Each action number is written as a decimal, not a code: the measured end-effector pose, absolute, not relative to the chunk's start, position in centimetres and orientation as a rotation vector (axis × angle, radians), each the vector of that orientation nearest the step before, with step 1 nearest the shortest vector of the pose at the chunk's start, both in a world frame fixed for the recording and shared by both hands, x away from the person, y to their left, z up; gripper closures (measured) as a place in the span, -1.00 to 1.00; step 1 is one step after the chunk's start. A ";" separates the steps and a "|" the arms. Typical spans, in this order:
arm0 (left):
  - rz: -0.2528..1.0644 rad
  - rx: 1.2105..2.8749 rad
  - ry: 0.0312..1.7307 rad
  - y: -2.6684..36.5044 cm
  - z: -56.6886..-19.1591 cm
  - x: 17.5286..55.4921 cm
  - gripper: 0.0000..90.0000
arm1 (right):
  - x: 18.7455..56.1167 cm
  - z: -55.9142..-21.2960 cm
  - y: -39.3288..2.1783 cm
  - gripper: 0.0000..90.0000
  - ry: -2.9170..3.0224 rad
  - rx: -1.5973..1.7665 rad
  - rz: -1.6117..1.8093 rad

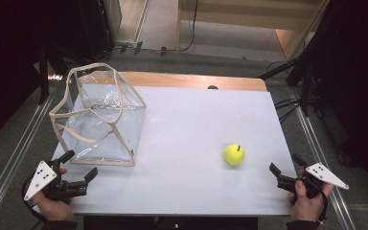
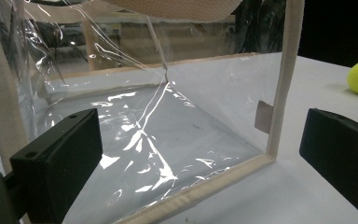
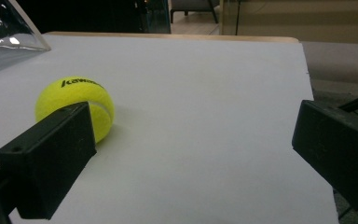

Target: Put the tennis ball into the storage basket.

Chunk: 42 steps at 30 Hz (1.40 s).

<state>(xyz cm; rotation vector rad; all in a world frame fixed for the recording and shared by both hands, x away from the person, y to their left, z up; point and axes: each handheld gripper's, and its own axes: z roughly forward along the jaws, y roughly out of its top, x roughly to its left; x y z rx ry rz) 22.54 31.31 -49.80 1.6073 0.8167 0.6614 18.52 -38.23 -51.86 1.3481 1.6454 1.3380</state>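
Tennis ball (image 1: 234, 154) near right tool (image 1: 282, 170) (jaws apart), on table (image 1: 191, 124)

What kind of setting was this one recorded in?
Probably a lab or workshop bay set up for recording: a white-topped table on a grey floor with metal floor rails, cables trailing nearby, and dark equipment stands beside it.

A yellow-green tennis ball (image 1: 234, 154) with black lettering on its felt rests on the white table (image 1: 191, 134), toward the right front part. A clear plastic bag (image 1: 100, 120) with beige fabric trim and straps stands open-topped at the table's left side, its walls creased and slumped, well apart from the ball.
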 end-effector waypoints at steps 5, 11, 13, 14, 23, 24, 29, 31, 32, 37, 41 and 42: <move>0.671 1.619 0.813 31.1 -49.8 22.5 -1.00 | 18.3 -51.6 -38.4 -1.00 1.668 1.349 1.435; 0.673 1.613 0.816 31.1 -49.9 22.5 -1.00 | 18.3 -51.0 -37.8 -1.00 1.733 1.322 1.363; 0.679 1.619 0.819 31.1 -49.9 22.5 -1.00 | 18.4 -50.6 -37.6 -1.00 1.737 1.329 1.330; 0.679 1.622 0.816 31.1 -49.9 22.5 -1.00 | 18.5 -50.5 -37.6 -1.00 1.746 1.339 1.322; 0.676 1.621 0.813 31.0 -49.9 22.5 -1.00 | 18.7 -48.9 -36.4 -1.00 1.844 1.311 1.241; 0.676 1.621 0.813 31.0 -49.9 22.5 -1.00 | 18.7 -48.9 -36.4 -1.00 1.844 1.311 1.241; 0.673 1.616 0.810 31.1 -49.9 22.4 -1.00 | 19.4 -47.8 -35.0 -1.00 1.963 1.255 1.203; 0.672 1.615 0.808 31.1 -49.9 22.4 -1.00 | 19.8 -47.5 -34.5 -1.00 2.005 1.254 1.184; 0.673 1.618 0.809 31.1 -49.9 22.4 -1.00 | 20.0 -47.4 -34.3 -1.00 2.020 1.249 1.183; 0.678 1.626 0.803 31.0 -49.9 22.5 -1.00 | 21.2 -46.1 -33.3 -1.00 2.142 1.204 1.149; 0.677 1.628 0.804 31.0 -49.9 22.5 -1.00 | 21.9 -45.4 -32.6 -1.00 2.205 1.176 1.105; 0.679 1.627 0.803 31.0 -49.9 22.5 -1.00 | 22.4 -45.1 -32.2 -1.00 2.237 1.170 1.105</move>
